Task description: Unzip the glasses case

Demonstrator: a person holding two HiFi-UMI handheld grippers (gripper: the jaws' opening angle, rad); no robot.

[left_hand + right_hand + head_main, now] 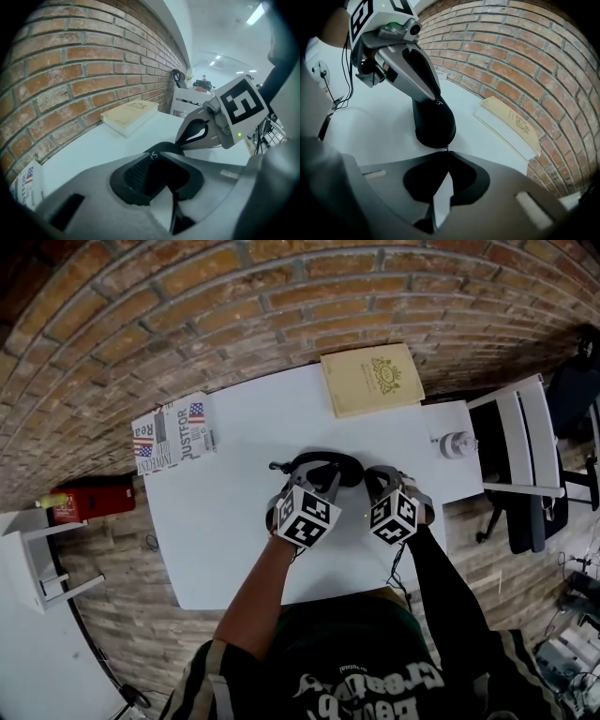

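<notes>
On the white table (234,521) lies a black glasses case (339,465). My left gripper (317,474) is shut across the case's left part; in the left gripper view the case (169,148) fills the gap between its jaws (154,164). My right gripper (377,480) is at the case's right end. In the right gripper view its tips (446,152) meet on the small metal zipper pull at the end of the case (435,124). A left finger (417,70) lies along the case's top. The zip line itself is hidden.
A cream book (370,379) lies at the table's far edge by the brick wall. A printed box (173,435) stands at the far left. A white round object (457,443) sits at the right edge, beside a white chair (525,456). A red box (89,501) lies on the floor at left.
</notes>
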